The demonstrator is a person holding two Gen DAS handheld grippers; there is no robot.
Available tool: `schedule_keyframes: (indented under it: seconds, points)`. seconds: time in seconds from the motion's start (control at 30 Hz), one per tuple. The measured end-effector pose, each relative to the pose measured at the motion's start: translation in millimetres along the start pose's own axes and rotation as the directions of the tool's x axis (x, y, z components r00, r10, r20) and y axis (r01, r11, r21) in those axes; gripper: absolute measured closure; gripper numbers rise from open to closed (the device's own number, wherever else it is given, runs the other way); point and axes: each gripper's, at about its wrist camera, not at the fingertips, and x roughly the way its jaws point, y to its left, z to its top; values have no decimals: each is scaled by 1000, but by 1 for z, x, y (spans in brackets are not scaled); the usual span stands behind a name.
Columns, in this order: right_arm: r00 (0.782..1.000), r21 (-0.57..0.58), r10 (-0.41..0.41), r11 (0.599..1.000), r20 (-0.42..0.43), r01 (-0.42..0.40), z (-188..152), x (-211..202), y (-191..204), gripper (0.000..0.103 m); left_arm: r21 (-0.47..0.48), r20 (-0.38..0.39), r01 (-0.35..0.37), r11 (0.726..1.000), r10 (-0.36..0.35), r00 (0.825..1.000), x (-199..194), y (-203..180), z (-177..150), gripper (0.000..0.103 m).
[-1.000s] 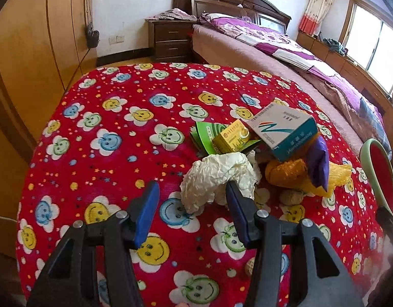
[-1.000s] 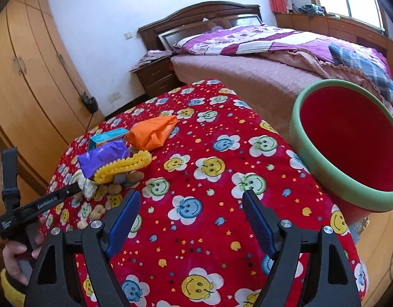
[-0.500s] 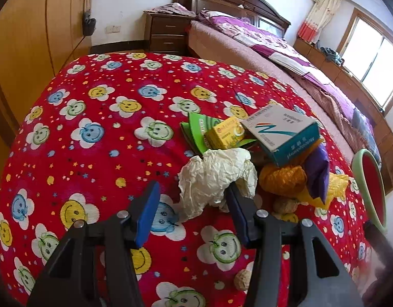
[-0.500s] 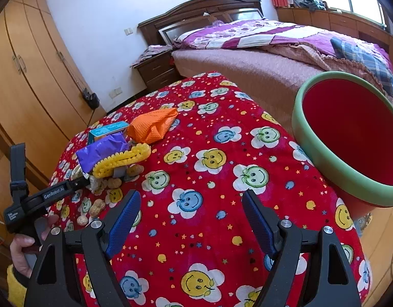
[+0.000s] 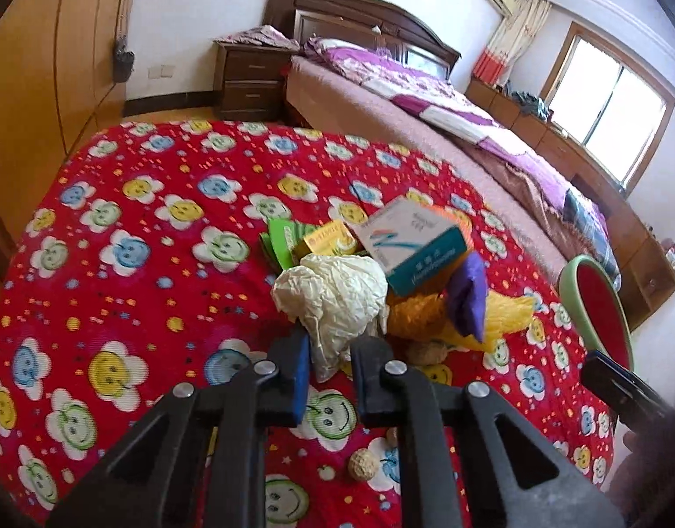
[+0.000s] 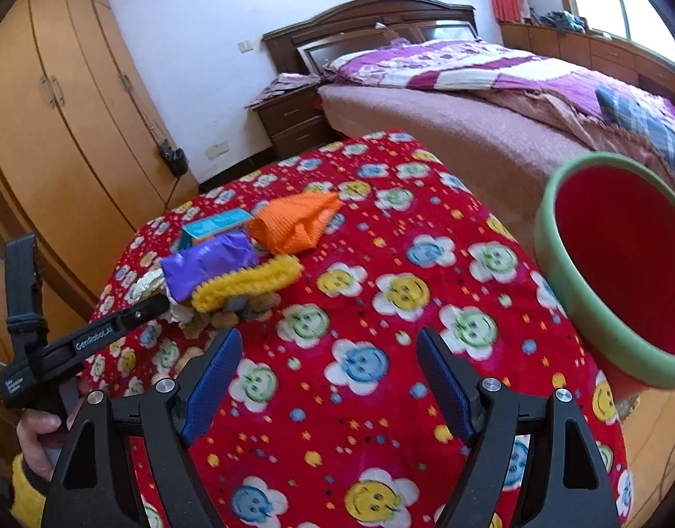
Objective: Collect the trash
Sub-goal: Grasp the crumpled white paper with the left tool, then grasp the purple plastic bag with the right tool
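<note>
We have the left gripper [image 5: 330, 367] with its jaws just closed on the near edge of the crumpled paper ball [image 5: 335, 292], which lies at the near side of the trash pile on the counter [image 5: 117, 220]. The right gripper [image 6: 328, 385] waits, jaws wide and empty, beside the red bin [image 6: 618, 264], probably to keep the route clear.

A red smiley-flower cloth [image 5: 130, 290] covers the table, bearing heaped wrappers, boxes [image 5: 414, 244] and crumpled paper [image 5: 337, 290].
</note>
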Motion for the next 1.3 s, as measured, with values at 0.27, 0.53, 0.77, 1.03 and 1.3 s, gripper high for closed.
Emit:
schedule_keyframes:
  seconds: [0.27,0.53,0.77,1.03,1.3]
  points:
    - [999,-104,47,994,8,-46,28,15,36,21,-29,63,-57,998,59,996,-25,15,7,88]
    - [990,-205,123,970,-63,-134,42,53,74,21,-52,67,-58,997,62,996,-27,25,3,88]
    - [988,-263,123,954,-94,-144,44,77,87,21,-57,72,-47,997,51,996,-27,27,0,88]
    - [982,-258,135,952,-132,-166,39,91,84,21,-57,67,-36,998,40,997,-25,25,-3,88]
    - [982,-216,152,961,-112,-174,36,84,71,61,-47,71,-28,998,31,997,-27,18,-4,88]
